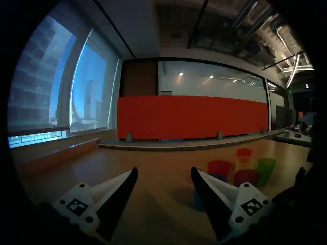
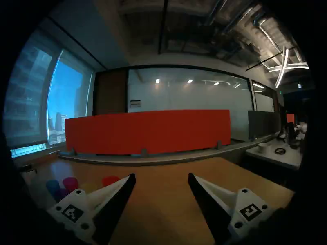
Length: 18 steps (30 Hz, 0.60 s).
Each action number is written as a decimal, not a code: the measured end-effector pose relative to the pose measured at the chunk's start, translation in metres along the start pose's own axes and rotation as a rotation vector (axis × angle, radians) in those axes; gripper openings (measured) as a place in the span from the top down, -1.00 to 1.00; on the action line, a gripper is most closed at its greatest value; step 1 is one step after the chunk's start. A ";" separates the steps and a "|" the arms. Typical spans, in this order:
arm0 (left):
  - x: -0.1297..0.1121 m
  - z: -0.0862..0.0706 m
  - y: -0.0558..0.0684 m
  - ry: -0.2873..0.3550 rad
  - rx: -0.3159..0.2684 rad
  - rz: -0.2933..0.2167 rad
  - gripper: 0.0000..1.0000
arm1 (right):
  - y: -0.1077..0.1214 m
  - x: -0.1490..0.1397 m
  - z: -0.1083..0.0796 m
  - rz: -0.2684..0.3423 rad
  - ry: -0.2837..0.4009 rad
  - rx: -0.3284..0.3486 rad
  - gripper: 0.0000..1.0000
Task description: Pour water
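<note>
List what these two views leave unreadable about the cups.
- Left gripper view: the left gripper's finger hides most of the blue cup; the green cup's contents are too dim to tell.
- Right gripper view: the right gripper's finger cuts off the red cup; the pink cup is small and dark.

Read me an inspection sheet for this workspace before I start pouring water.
Surface: light wooden tabletop, bare between the fingers.
Job's things: red plastic cup, yellow plastic cup, green plastic cup, blue plastic cup, upright, clustered; contents cannot be told.
Clutter: small items on white side desk.
Grippers: left gripper open, empty; right gripper open, empty.
Cables: nothing seen.
Surroundings: orange-red divider panel, large windows, glass wall behind.
</note>
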<state>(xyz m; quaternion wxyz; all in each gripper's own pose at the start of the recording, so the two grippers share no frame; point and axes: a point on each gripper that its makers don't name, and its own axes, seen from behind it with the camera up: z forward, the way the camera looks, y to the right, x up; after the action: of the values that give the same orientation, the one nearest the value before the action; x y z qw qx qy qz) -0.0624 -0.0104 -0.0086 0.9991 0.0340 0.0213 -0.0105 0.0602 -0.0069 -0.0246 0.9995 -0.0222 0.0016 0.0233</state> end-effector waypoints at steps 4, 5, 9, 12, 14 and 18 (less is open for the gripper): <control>-0.001 0.000 0.000 -0.002 0.001 0.000 -0.92 | -0.002 0.000 0.000 0.001 0.002 0.006 -1.00; -0.001 0.000 0.000 -0.002 0.001 0.000 -0.92 | -0.002 -0.001 0.000 0.002 0.002 0.008 -0.99; -0.001 0.000 0.000 -0.003 0.001 0.000 -0.92 | 0.000 -0.002 0.000 0.002 0.002 0.009 -0.99; -0.001 0.000 0.000 -0.003 0.001 0.001 -0.93 | 0.001 -0.001 0.001 0.000 0.012 0.009 -1.00; -0.001 0.000 0.000 -0.003 0.001 0.001 -0.93 | 0.002 -0.001 0.002 -0.005 0.022 0.010 -0.99; -0.001 0.000 0.000 -0.003 0.001 0.002 -0.92 | 0.003 -0.002 0.005 -0.015 0.036 0.019 -1.00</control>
<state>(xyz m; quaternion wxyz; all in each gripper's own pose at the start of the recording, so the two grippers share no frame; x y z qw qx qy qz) -0.0633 -0.0106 -0.0086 0.9992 0.0347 0.0199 -0.0095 0.0584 -0.0042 -0.0197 0.9996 -0.0132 0.0198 0.0155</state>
